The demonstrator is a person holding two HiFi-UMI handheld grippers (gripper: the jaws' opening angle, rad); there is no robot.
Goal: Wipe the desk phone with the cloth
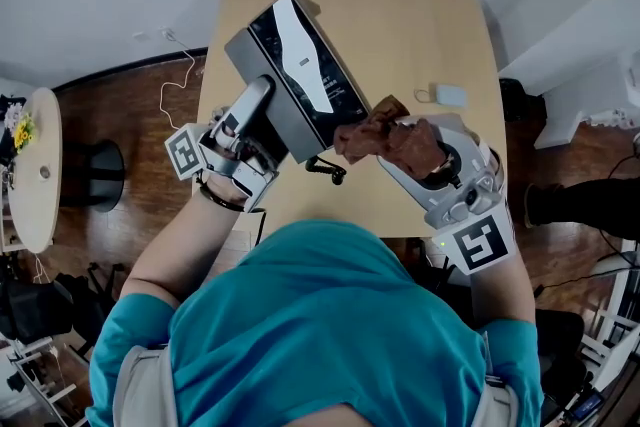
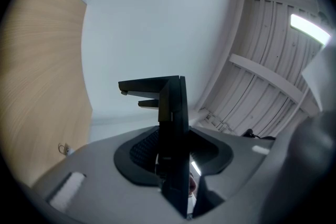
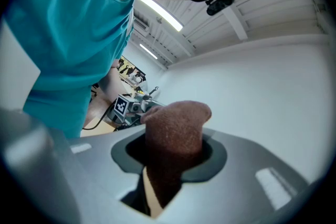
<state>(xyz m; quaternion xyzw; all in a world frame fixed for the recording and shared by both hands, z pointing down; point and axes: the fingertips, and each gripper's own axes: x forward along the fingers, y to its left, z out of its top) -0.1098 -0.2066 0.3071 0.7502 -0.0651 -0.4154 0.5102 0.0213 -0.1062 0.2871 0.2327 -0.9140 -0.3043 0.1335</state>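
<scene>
Grips with the left tongs the near end of a grey-and-black slab-shaped desk phone, clamped tight on a thin black panel that is seen edge-on in the left gripper view. Holds that phone tilted and clear of the pale wooden counter, with its glossy black face and long white strip turned up toward the head camera.

Pinches in the right tongs a bunched brown terry cloth, closed firmly on it, with a rounded fold poking out past the tips. Sets the cloth against the phone's lower right corner, touching it as far as the head view tells.

Just under the phone's near edge, between the two tongs: a short black curled cord; hanging or lying, cannot tell.

Right of the phone, on the counter and well apart from it: a small pale flat box with a thin lead.

Nearer than the phone, across the bottom of the head view: the person's teal shirt.

Left of the phone, past the counter's edge: a dark wooden floor with a thin white cable trailing over it.

Farther left again: a round pale side table carrying yellow flowers.
</scene>
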